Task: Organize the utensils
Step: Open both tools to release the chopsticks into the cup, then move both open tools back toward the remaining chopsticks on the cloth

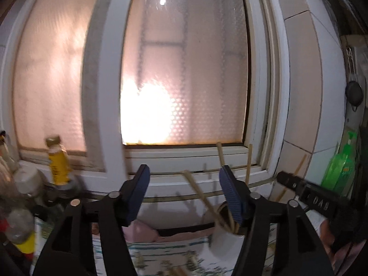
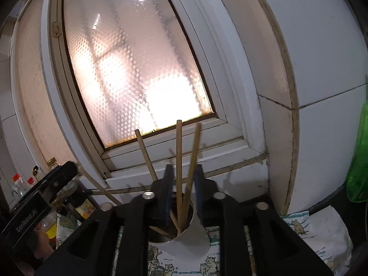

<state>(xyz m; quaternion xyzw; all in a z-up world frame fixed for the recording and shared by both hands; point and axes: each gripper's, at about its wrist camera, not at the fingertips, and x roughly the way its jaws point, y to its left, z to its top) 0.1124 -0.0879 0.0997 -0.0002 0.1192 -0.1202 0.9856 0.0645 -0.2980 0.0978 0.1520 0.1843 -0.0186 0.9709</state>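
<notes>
My left gripper hangs wide open over the counter, blue pads far apart, nothing between them. It faces the frosted window. To its right the white cup sits on the patterned cloth, wooden chopsticks leaning out of it at different angles. A few more sticks lie blurred on the cloth at the bottom edge, can't tell what exactly. Yellow-labelled bottle stands left by the window sill, with other bottles and jars blurred around it. Green dish-soap bottle at far right against the tiled wall.

My right gripper is right over the cup, jaws narrowed to a small gap. Two chopsticks rise through that gap; one is motion-blurred. Can't tell if the pads actually pinch either stick or just flank them. Another chopstick leans left outside the jaws, and more tips lie inside the cup. The cup stands on the cat-print cloth, close to the window sill. Sauce bottles cluster at left, behind the left gripper body. Green bottle at the right edge.
</notes>
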